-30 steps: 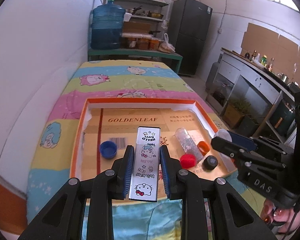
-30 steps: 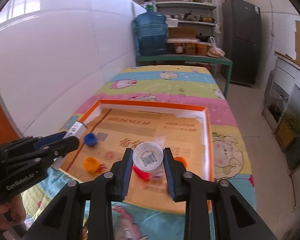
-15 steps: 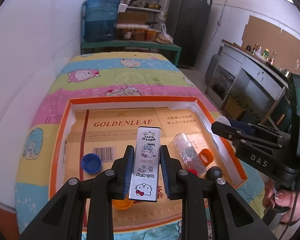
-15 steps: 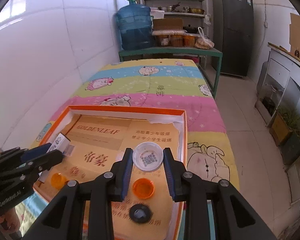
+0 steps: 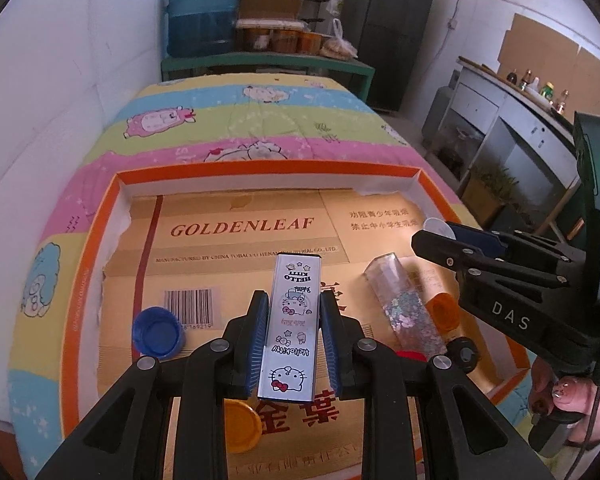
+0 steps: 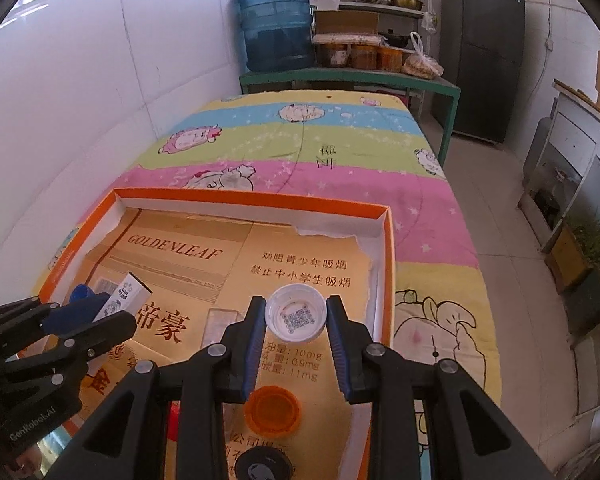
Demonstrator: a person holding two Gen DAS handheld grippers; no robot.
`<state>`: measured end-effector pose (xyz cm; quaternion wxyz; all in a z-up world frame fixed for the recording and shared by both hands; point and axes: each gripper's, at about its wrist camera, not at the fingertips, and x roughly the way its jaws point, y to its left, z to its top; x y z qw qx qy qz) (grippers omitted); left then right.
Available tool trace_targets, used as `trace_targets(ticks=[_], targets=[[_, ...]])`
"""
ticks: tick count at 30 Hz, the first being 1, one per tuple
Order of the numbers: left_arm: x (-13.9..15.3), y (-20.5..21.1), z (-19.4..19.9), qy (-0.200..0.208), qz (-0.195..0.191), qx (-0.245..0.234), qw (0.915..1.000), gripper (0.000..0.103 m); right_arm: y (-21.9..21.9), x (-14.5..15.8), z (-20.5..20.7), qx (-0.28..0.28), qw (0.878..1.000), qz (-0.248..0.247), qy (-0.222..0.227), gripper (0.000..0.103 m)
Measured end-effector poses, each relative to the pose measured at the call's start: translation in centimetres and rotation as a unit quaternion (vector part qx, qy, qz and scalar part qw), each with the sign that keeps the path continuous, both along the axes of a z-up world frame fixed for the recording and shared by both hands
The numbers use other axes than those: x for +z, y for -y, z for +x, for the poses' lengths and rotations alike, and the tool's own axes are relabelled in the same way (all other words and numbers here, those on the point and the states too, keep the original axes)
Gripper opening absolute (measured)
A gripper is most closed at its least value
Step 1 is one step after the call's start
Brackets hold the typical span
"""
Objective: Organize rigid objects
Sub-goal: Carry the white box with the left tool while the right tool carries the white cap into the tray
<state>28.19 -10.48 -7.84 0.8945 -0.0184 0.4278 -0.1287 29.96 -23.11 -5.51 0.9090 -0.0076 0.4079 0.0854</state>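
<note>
Five loose caps show in and over the orange-rimmed tray: one blue cap, one yellow cap, one orange cap, one black cap and one white cap, plus a red piece mostly hidden behind a gripper. There is also one glitter-filled clear tube lying on the cardboard liner, and one Hello Kitty box. The left gripper points forward over the tray's near half, level, its blue-padded jaws clamped on the long sides of the Hello Kitty box, which is a slim silver rectangle printed with cartoon cats and upside-down lettering. The right gripper reaches over the tray's right side and pinches the white cap, held mouth-up with a QR code visible inside. The tray rests on a bed covered by a striped cartoon quilt.
</note>
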Motion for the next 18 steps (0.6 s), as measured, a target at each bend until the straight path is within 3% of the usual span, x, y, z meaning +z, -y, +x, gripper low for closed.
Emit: trace_targets(ticks=[15,18], targets=[[-1.6,0.4,0.7,-0.015,0.009,-0.004,0.9998,0.027,-0.2,-1.4,0.7,-0.001,1.0,-0.003,-0.03,0.031],[-1.6,0.2,0.8,-0.016,0.004,-0.004,0.9999,0.039,-0.4,-1.6,0.7,-0.002,0.999,-0.006,-0.036,0.031]])
